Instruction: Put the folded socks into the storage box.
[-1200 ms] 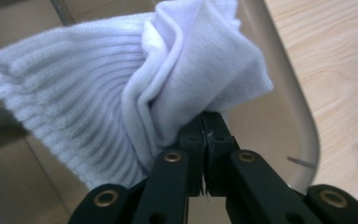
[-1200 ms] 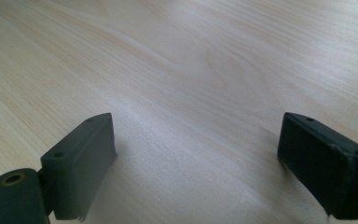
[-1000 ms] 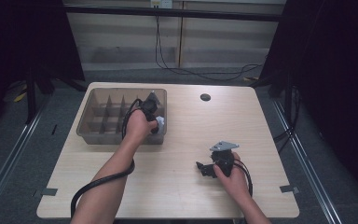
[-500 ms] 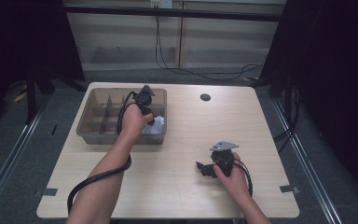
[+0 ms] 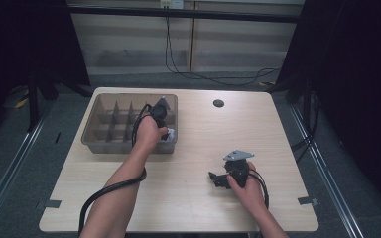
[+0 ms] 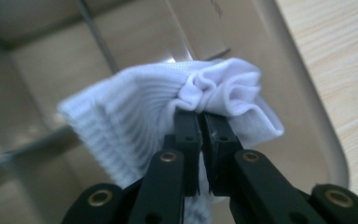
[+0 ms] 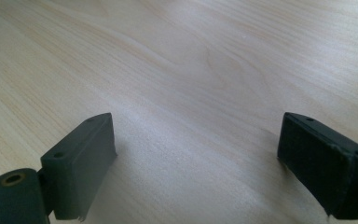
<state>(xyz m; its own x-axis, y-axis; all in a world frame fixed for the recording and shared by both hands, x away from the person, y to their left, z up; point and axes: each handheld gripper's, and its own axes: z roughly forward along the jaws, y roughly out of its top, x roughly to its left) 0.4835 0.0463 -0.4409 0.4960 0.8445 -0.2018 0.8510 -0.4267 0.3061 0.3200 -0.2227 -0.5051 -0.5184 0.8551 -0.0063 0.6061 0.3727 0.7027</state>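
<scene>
Pinching the white sock (image 6: pixel 168 107), the left gripper (image 6: pixel 200 121) hangs over the divided tray's (image 5: pixel 99 144) near-right compartment, directly below.

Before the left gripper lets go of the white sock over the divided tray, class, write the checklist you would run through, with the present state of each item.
1. Left gripper pinches the white sock: ok, the jaws are shut on a bunched fold.
2. Sock is over the divided tray: ok, at the tray's near right corner.
3. Sock is fully inside one compartment: cannot tell, the hand hides it in the high view.
4. Compartment below is free: cannot tell, the sock covers it.
5. Right gripper is out of the way: ok, it sits open over the bare table, apart from the tray.
</scene>
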